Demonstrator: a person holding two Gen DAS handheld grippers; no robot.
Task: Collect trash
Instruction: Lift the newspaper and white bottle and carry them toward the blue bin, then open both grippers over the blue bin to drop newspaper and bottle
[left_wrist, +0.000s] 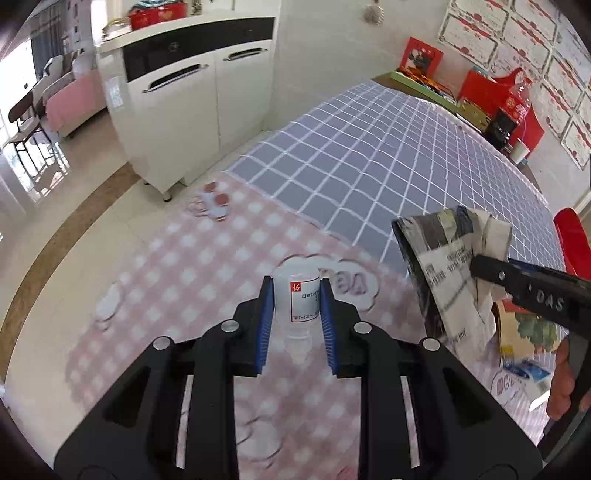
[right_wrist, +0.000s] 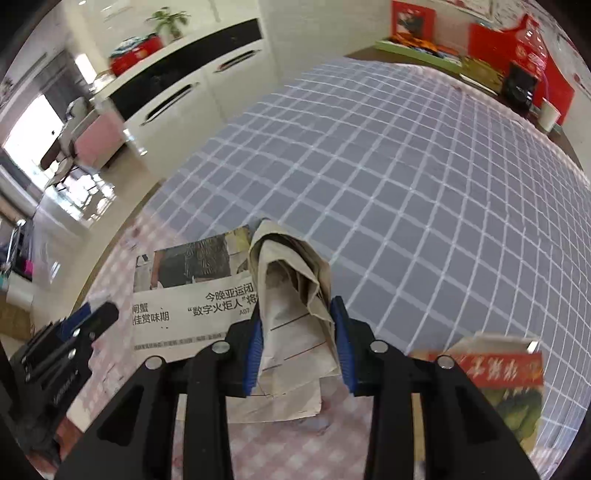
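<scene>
My left gripper (left_wrist: 296, 293) is shut on a small white plastic bottle (left_wrist: 297, 295) with a red-marked label, held above the pink checked cloth (left_wrist: 184, 277). My right gripper (right_wrist: 295, 317) is shut on a crumpled newspaper (right_wrist: 291, 295), lifted off the table; a flat printed part of it hangs to the left. In the left wrist view the right gripper (left_wrist: 476, 264) and the newspaper (left_wrist: 450, 273) show at the right. The left gripper (right_wrist: 107, 312) shows at the left edge of the right wrist view.
A red and green printed carton (right_wrist: 509, 384) lies at the right on the table. Wrappers (left_wrist: 524, 373) lie under the newspaper. A blue grid cloth (left_wrist: 369, 155) covers the far table. Red boxes (left_wrist: 495, 92) stand along the back wall. A white cabinet (left_wrist: 192, 110) stands left.
</scene>
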